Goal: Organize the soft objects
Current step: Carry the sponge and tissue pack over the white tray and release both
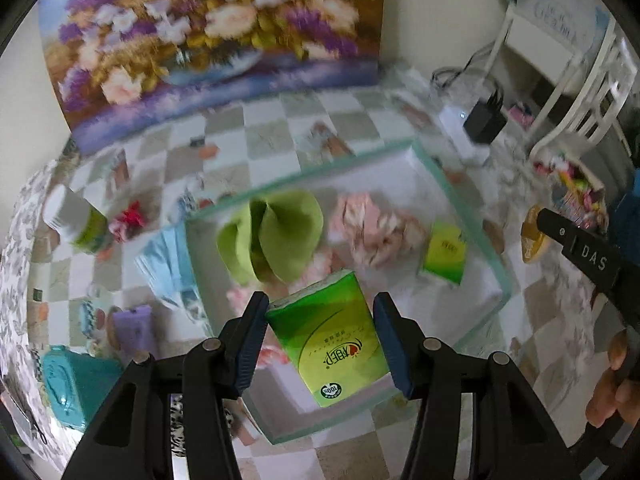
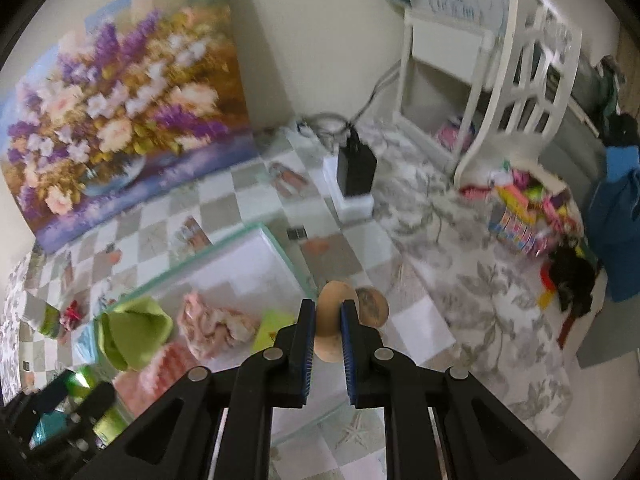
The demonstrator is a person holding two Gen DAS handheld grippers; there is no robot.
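My left gripper [image 1: 322, 312] is shut on a green tissue pack [image 1: 332, 336], held above a shallow glass tray [image 1: 468, 216] on the checked tablecloth. Inside the tray lie a folded green cloth [image 1: 276, 232], a crumpled pink cloth [image 1: 376, 228] and a smaller green tissue pack [image 1: 444, 252]. My right gripper [image 2: 328, 306] is shut on a thin tan round pad [image 2: 332, 336], just off the tray's right corner [image 2: 296, 264]. A second patterned disc [image 2: 374, 306] shows right behind the pad. In the left wrist view the pad [image 1: 534, 236] appears yellow at the tip of the right gripper, with a hand [image 1: 612, 380] behind it.
A blue cloth [image 1: 164, 256], purple block [image 1: 132, 324], teal box [image 1: 76, 380], green-and-white cup [image 1: 76, 220] and red item [image 1: 128, 220] lie left of the tray. A floral painting [image 1: 216, 40] leans on the wall. A black adapter [image 2: 356, 168], white chair [image 2: 528, 80] and basket of colourful things [image 2: 528, 208] stand on the right.
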